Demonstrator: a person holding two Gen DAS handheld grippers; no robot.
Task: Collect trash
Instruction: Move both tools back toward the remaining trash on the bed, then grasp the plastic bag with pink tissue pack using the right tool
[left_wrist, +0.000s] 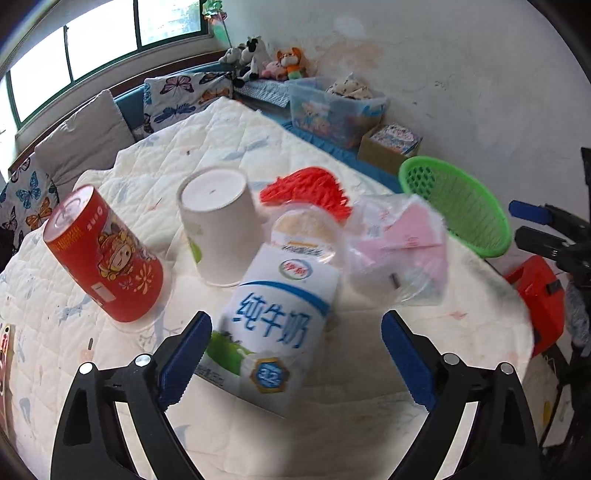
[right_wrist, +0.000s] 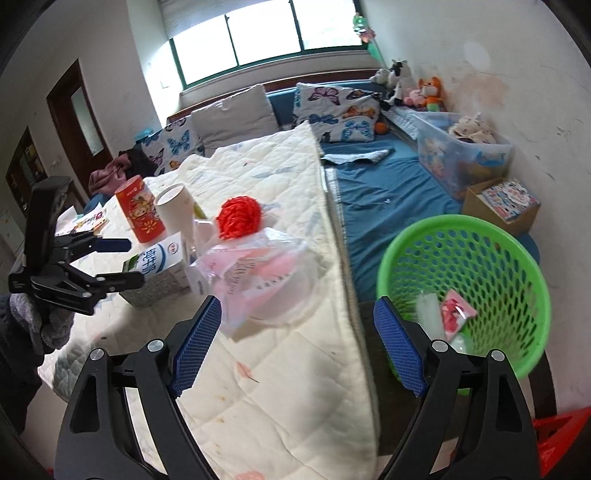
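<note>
Your left gripper has its jaws spread wide, and the pads press on nothing. The milk carton lies tilted on the white quilt, with its lower end between your two blue pads; the left pad sits just beside the carton edge, and whether it touches cannot be told. The right pad stands clear of the carton.

Take the milk carton as your reference. Behind it, an upturned white paper cup stands on the quilt. To the left of the carton stands a red can, tilted in the view. Behind the carton, to the right of the cup, lies a red mesh scrubber. Just right of the carton lies a clear plastic bag with pink paper inside. Farther right, past the bag, the green basket sits beyond the quilt edge.

Your right gripper also has its jaws spread wide and holds nothing. The clear plastic bag lies ahead of its left pad, to the right of the milk carton in that view. The green basket is well to the right of the carton, below the quilt edge, and already holds a pink wrapper and a pale wrapper.
</note>
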